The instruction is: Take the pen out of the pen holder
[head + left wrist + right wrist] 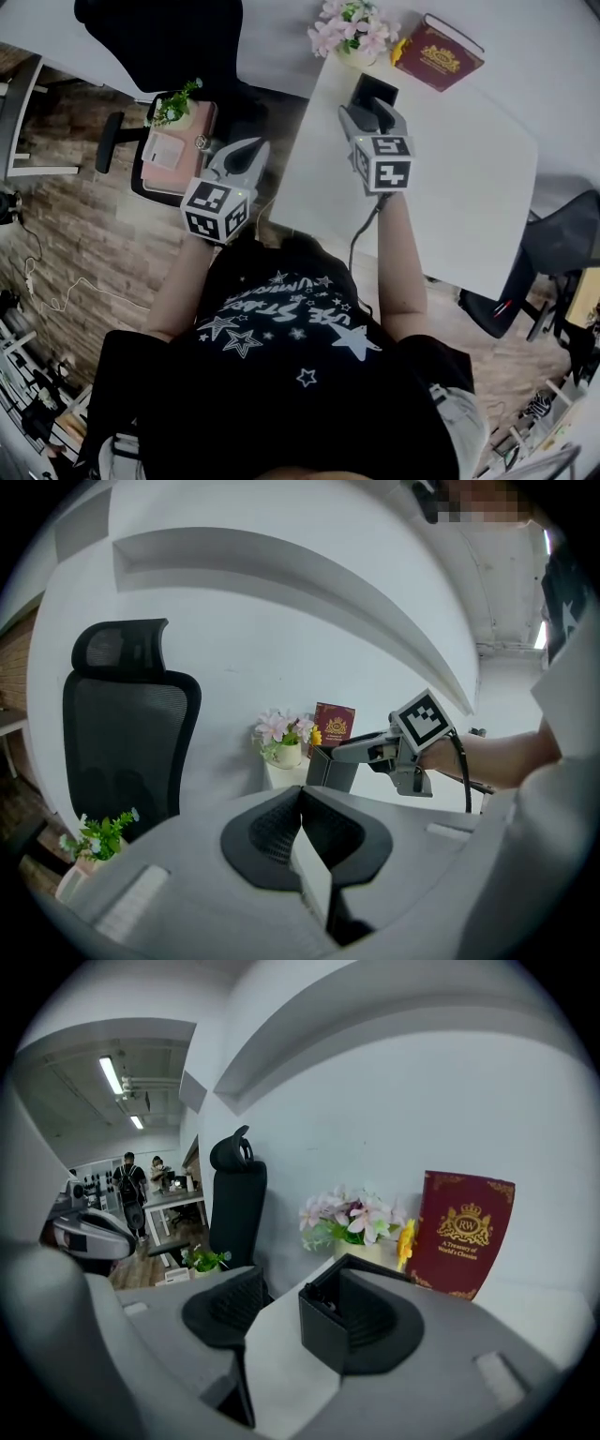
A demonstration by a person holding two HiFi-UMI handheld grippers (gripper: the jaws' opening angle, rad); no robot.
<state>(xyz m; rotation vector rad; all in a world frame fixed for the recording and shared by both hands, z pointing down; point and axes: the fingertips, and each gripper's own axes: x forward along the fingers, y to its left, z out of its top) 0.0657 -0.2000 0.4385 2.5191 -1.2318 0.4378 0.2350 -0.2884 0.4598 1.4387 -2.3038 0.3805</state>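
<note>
A black square pen holder stands near the far edge of the white table. My right gripper reaches up to it, open. In the right gripper view the holder sits between the two spread pads, close to the right one, and neither pad presses on it. Its inside is dark, and I cannot make out a pen. My left gripper hangs off the table's left edge over the floor, shut and holding nothing. The left gripper view shows its pads meeting at the tips, with the holder and my right gripper beyond.
A pot of pink flowers and a dark red book stand just behind the holder. A black office chair and a low pink stand with a green plant are left of the table. Another chair is at the right.
</note>
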